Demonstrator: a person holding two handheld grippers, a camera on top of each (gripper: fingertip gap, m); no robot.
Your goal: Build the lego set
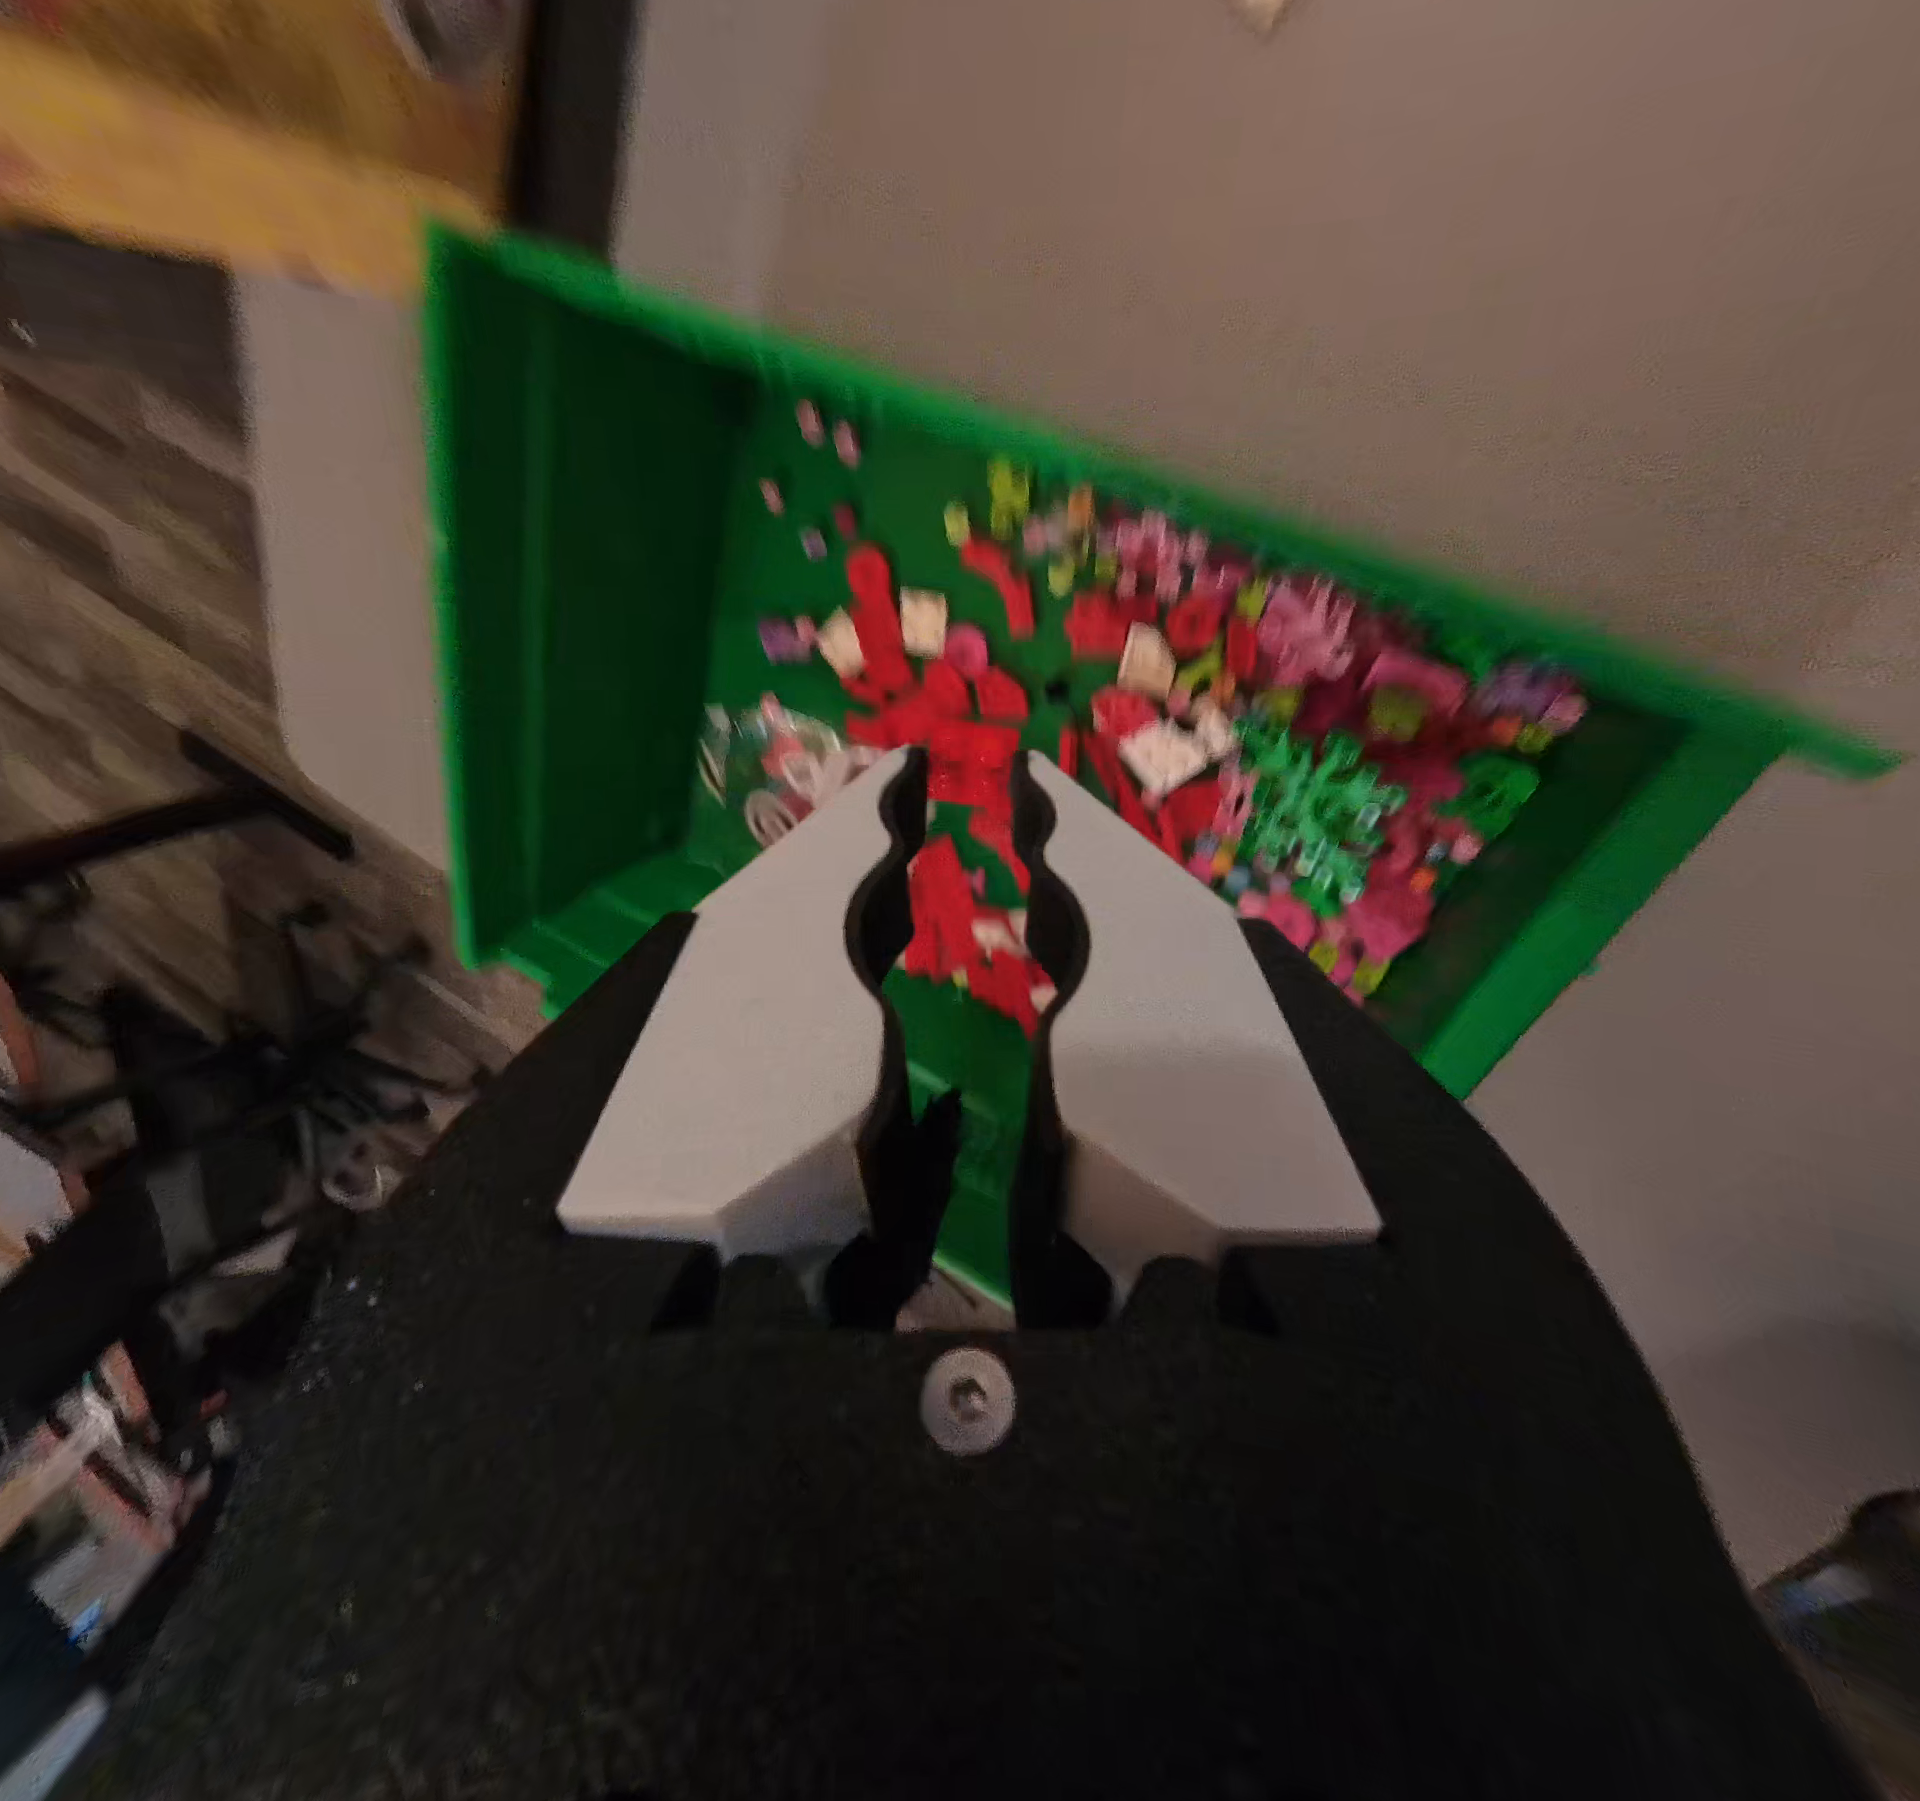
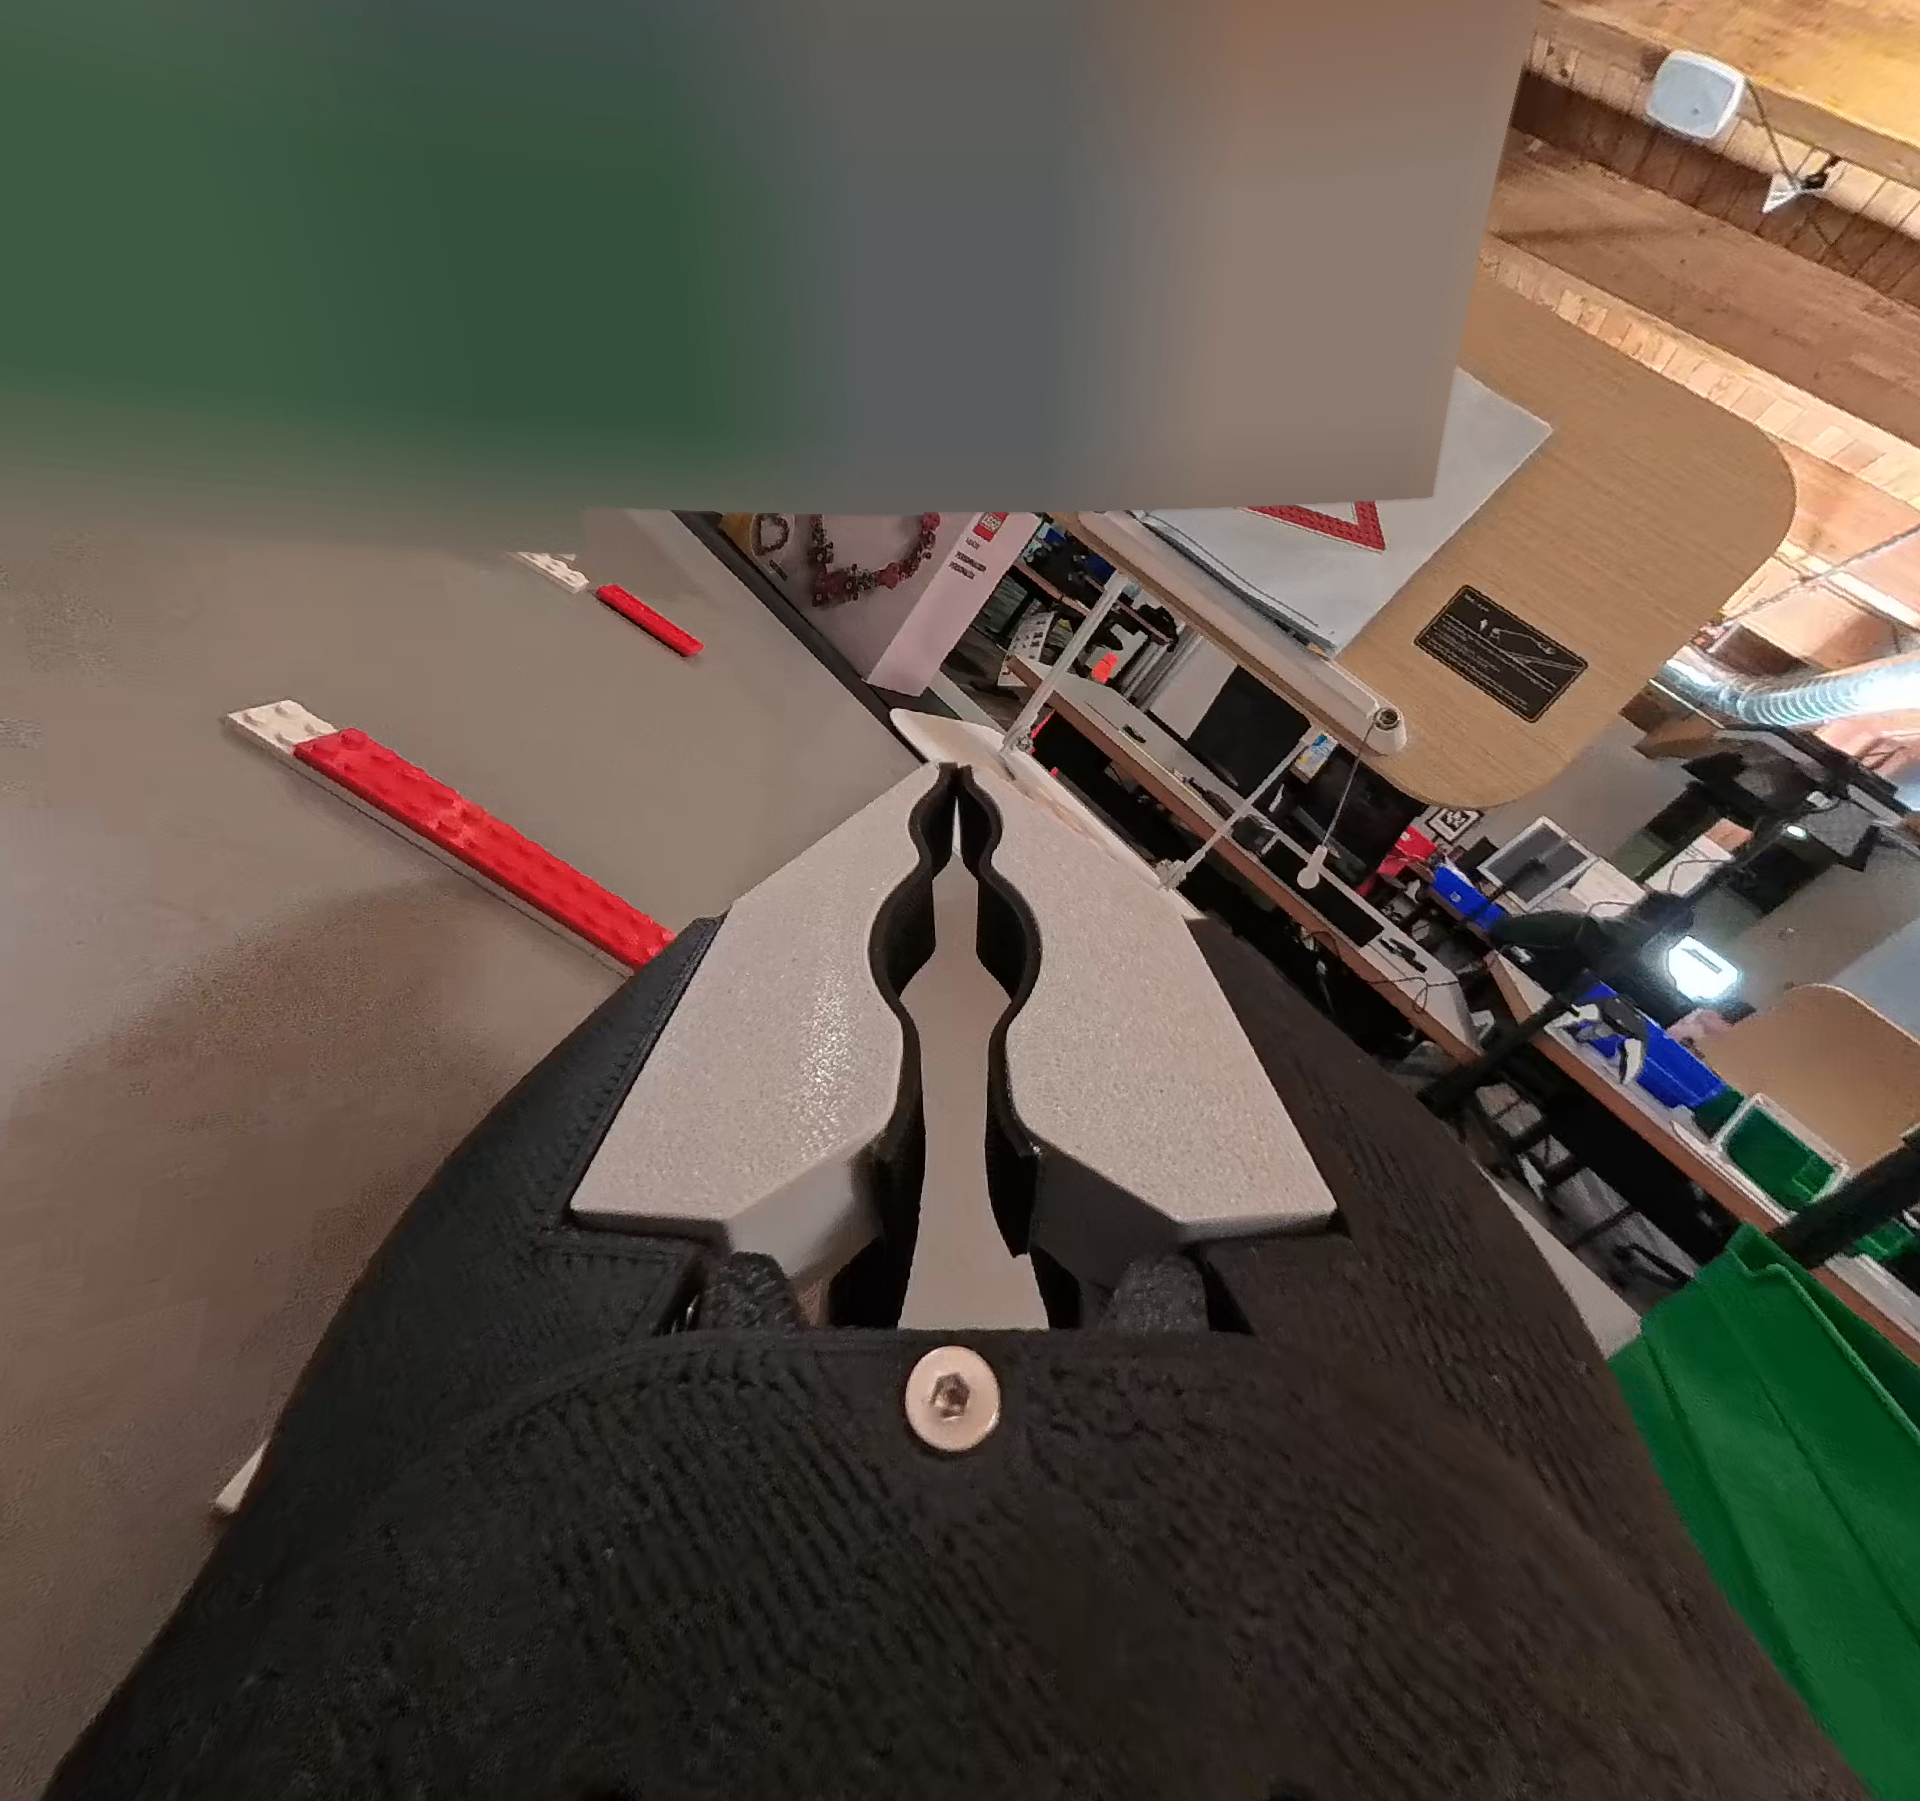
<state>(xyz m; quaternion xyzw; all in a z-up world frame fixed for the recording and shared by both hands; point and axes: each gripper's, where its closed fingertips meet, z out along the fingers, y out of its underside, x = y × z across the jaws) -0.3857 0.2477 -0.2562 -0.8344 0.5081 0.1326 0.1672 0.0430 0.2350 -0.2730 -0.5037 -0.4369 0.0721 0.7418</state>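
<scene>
My left gripper [image 1: 971, 764] hangs over a green tray [image 1: 582, 608] that holds several loose red, pink, white and green Lego pieces [image 1: 1299, 712]. Its jaws stand narrowly apart and pinch a small red piece [image 1: 971, 775] at the tips; the view is blurred. My right gripper [image 2: 956, 777] is shut at the tips on a thin white plate [image 2: 940, 728] that sticks out beyond them. On the grey table [image 2: 260, 1180] to its left lies a long red plate [image 2: 478, 837] stacked on a white plate [image 2: 272, 717]. A small red plate [image 2: 649, 619] lies farther back.
A corner of the green tray [image 2: 1766, 1491] shows at the lower right of the right wrist view. The Lego box [image 2: 956, 588] stands at the table's far edge, and shows as a yellow blur [image 1: 208, 141] in the left wrist view. Benches and a white lamp [image 2: 1247, 650] lie beyond. The gap from one gripper's tips to the other's is roughly 45 cm. The yellow blur [image 1: 208, 141] is about 25 cm from my left fingertips and 50 cm from my right.
</scene>
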